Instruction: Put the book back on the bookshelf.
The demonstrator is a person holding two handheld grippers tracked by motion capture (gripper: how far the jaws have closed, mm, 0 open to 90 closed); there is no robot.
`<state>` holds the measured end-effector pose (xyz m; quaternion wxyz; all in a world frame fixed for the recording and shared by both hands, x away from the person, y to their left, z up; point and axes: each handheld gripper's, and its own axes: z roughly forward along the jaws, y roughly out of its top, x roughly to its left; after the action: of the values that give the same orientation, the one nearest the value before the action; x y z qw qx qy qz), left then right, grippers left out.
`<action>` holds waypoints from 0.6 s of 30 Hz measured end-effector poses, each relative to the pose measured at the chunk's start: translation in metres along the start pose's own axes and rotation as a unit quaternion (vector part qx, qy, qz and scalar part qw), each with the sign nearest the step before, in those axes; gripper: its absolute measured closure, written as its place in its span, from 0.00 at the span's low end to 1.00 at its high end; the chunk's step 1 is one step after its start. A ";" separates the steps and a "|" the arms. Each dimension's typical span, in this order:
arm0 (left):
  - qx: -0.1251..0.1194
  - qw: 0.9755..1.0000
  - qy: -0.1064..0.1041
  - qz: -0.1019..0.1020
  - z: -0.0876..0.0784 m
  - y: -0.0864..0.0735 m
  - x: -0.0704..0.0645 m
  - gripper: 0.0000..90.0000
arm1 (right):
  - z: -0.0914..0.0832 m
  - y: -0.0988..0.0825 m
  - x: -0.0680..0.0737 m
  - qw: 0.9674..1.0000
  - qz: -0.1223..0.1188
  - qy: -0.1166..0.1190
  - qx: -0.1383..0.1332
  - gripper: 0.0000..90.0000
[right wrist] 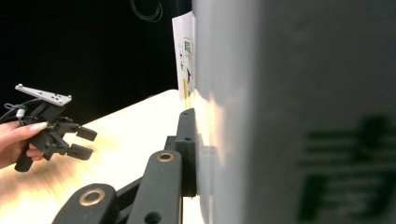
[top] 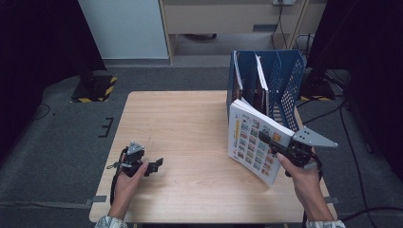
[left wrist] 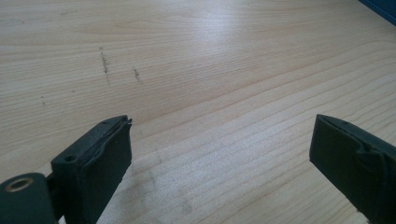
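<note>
A thick white book (top: 252, 142) with rows of small coloured pictures on its cover is held tilted above the table's right side. My right gripper (top: 269, 139) is shut on its right edge. In the right gripper view the book (right wrist: 303, 93) looms close and blurred, one black finger (right wrist: 187, 140) lies flat against its cover, and the other finger is hidden behind it. Just behind the book stands a blue mesh file rack (top: 285, 80). My left gripper (top: 154, 165) rests low at the table's front left, open, with bare wood between its fingers (left wrist: 219, 140).
The wooden table (top: 180, 123) has a wide bare middle and left. The rack holds a few upright books or folders (top: 261, 76). The left gripper (right wrist: 86, 142) appears far off in the right gripper view. Grey carpet, cables and dark stands surround the table.
</note>
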<state>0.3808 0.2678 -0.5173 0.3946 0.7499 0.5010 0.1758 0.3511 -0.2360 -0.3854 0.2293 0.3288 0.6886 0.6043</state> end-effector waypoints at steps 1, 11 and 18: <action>0.000 1.000 0.000 0.000 0.000 0.000 0.000 0.06 | 0.000 0.000 0.000 1.000 0.000 0.000 0.000 0.82; 0.000 1.000 0.001 0.002 0.000 0.000 -0.001 0.06 | -0.016 0.001 -0.009 1.000 0.003 -0.020 -0.001 0.82; 0.000 1.000 0.002 0.002 -0.001 0.000 0.000 0.06 | -0.028 0.000 -0.017 0.999 0.004 -0.039 0.001 0.82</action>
<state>0.3800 0.2679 -0.5168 0.3935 0.7504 0.5003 0.1781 0.3426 -0.2673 -0.3822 0.2531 0.3549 0.6786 0.5912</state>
